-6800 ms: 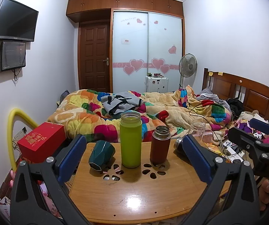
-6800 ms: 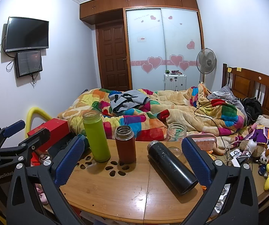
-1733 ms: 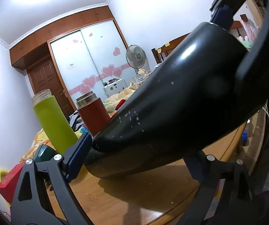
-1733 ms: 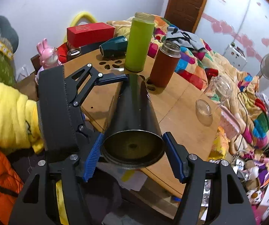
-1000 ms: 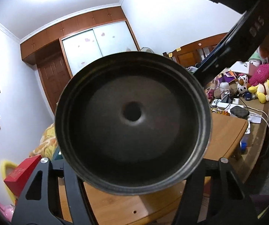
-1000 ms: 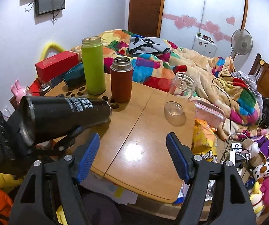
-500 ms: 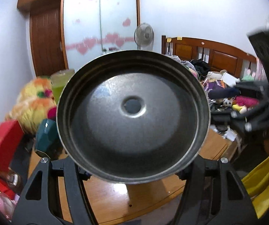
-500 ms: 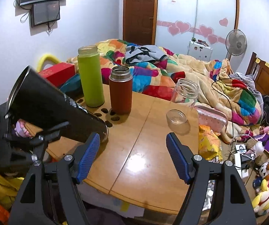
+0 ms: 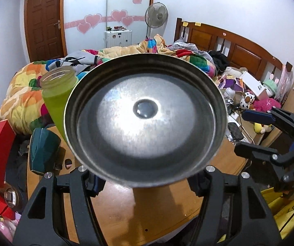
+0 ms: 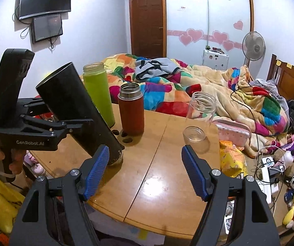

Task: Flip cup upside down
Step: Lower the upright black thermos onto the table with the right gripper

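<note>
In a cluttered bedroom, the left gripper (image 10: 79,123) clamped the black cup (image 10: 75,110), tilted mouth-down near the wooden table's (image 10: 167,174) left edge, not yet upright; the right gripper (image 10: 144,172) hovered wide open, empty.

1. The cup (image 10: 79,112) is a tall, matte black, cylindrical flask.
2. It is tilted, with its flat base up and to the left and its mouth end down and to the right.
3. Its lower rim touches the wooden bench (image 10: 157,164) near the front left edge.
4. The left gripper (image 10: 69,126) clamps it around the middle of the body.
5. In the left wrist view, the cup's (image 9: 145,121) round grey metal base, with a small central dimple, fills the middle.
</note>
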Motion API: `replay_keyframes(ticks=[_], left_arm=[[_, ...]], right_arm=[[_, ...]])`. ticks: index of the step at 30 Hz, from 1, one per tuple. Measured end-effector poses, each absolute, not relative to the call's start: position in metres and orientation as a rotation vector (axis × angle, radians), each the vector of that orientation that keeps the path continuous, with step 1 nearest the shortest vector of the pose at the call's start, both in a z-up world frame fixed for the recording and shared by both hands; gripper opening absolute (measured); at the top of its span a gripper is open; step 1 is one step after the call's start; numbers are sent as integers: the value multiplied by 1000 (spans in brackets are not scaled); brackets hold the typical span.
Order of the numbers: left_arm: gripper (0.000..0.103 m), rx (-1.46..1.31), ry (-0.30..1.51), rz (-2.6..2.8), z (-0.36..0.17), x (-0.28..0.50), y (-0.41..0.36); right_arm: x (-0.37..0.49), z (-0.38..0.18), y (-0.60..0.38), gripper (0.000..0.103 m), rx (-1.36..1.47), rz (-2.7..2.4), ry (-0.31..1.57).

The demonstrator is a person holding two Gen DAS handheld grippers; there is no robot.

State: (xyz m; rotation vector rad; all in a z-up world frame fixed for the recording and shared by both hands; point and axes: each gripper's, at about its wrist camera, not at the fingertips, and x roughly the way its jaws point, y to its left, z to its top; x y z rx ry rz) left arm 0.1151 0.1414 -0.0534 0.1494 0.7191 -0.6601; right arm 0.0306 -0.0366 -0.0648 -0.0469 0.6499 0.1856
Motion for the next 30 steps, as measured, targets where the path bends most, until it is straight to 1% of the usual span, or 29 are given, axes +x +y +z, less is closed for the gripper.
replay_keyframes(ticks=[13,27,30], left_arm=[[64,214,707,-640,-59,121,111],[64,180,727,-639,-60,127,116],[65,163,721,-642,-57,122,122]], right_arm=[[28,-65,-42,70,-33,173,635],[28,-63,-43,70,-20,160,632],[28,-61,-42,70,-20,157,629]])
